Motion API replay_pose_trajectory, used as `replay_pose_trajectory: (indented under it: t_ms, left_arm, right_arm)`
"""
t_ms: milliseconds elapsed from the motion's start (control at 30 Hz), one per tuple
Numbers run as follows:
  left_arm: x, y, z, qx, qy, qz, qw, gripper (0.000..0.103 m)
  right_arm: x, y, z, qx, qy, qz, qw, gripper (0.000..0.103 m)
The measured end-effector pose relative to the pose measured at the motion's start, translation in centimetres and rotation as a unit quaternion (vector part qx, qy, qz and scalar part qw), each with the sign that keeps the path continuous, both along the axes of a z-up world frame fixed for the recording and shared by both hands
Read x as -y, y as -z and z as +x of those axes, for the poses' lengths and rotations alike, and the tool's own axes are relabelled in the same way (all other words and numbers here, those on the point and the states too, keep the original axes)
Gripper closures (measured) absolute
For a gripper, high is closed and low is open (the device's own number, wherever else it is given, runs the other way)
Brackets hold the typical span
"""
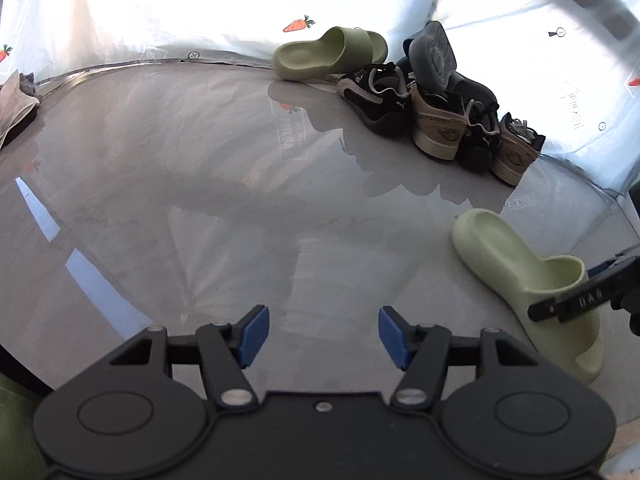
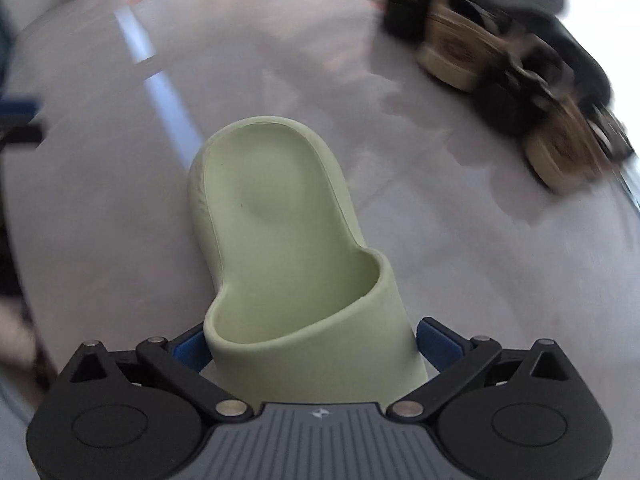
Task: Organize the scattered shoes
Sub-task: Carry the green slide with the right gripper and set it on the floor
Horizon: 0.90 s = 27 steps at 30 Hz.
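Glossy floor (image 2: 100, 200): green slide (image 2: 288, 240) lies between right tongs (image 2: 312, 344).

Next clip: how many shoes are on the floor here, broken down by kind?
Green foam slide sandals: 2, one near with the right gripper around its strap, one far by the pile.
Black suede sneakers with white laces: 2.
Tan leather sneakers: 2.
Dark slippers at the pile's back: at least 1; a second cannot be told.
Total: at least 7.

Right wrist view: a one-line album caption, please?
Wide-open right gripper straddles a pale green slide sandal on the grey floor.
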State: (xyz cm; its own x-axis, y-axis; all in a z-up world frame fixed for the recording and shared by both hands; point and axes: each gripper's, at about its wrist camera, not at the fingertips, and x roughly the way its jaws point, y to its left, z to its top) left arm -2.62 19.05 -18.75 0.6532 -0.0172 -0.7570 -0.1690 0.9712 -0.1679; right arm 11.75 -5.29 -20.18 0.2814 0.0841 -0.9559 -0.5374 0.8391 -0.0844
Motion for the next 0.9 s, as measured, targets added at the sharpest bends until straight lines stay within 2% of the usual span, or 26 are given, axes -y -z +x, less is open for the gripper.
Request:
replay_pose_trajectory:
  t_ms: [33, 100, 167, 233, 367, 400, 433, 533, 567, 667, 800, 900]
  left_arm:
    - [-0.2, 0.0, -0.2, 0.001, 0.001, 0.001, 1.0000, 0.042]
    - [-0.6, -0.3, -0.6, 0.003, 0.009, 0.005, 0.9999, 0.042]
    - [-0.8, -0.4, -1.0, 0.003, 0.018, 0.008, 0.9998, 0.042]
    - [-1.1, -0.4, -1.3, 0.003, 0.025, 0.006, 0.9997, 0.042]
    - [-1.2, -0.1, -1.6, -0.004, 0.027, -0.014, 0.9995, 0.042]
    - [-1.1, -0.1, -1.7, -0.004, 0.027, -0.015, 0.9995, 0.042]
    - [-1.0, -0.1, -1.8, -0.004, 0.028, -0.016, 0.9995, 0.042]
    - [-0.1, -0.3, -2.3, -0.004, 0.031, -0.016, 0.9994, 0.042]
    - [0.2, -0.3, -2.5, -0.005, 0.031, -0.014, 0.9994, 0.042]
    - [1.0, -0.4, -2.9, -0.005, 0.025, -0.009, 0.9996, 0.042]
    - [1.7, -1.0, -3.6, -0.006, 0.002, 0.007, 1.0000, 0.042]
    - [1.9, -1.5, -4.3, -0.012, -0.026, 0.003, 0.9996, 0.042]
  right_arm:
    - [0.4, 0.0, 0.6, -0.005, 0.079, 0.002, 0.997, 0.000]
    - [0.9, -0.2, 1.1, -0.019, 0.156, 0.015, 0.987, 0.000]
    - [1.5, -0.7, 1.1, -0.037, 0.174, 0.052, 0.983, 0.000]
    - [2.3, -1.4, 0.6, -0.037, 0.164, 0.087, 0.982, 0.000]
    - [2.6, -1.6, -0.6, -0.004, 0.111, 0.069, 0.991, 0.001]
    - [2.7, -1.6, -0.7, -0.006, 0.120, 0.074, 0.990, 0.002]
    - [2.7, -1.5, -0.7, -0.007, 0.130, 0.080, 0.988, 0.007]
    - [2.7, -1.5, -1.0, -0.005, 0.172, 0.083, 0.982, 0.008]
    - [2.7, -1.7, -1.1, -0.004, 0.211, 0.083, 0.974, 0.009]
    - [2.2, -1.5, -1.4, -0.008, 0.275, 0.079, 0.958, 0.009]
    - [1.6, -1.5, -1.1, -0.005, 0.298, 0.080, 0.951, 0.008]
    - [1.9, -1.4, -0.3, -0.006, 0.315, 0.095, 0.944, 0.007]
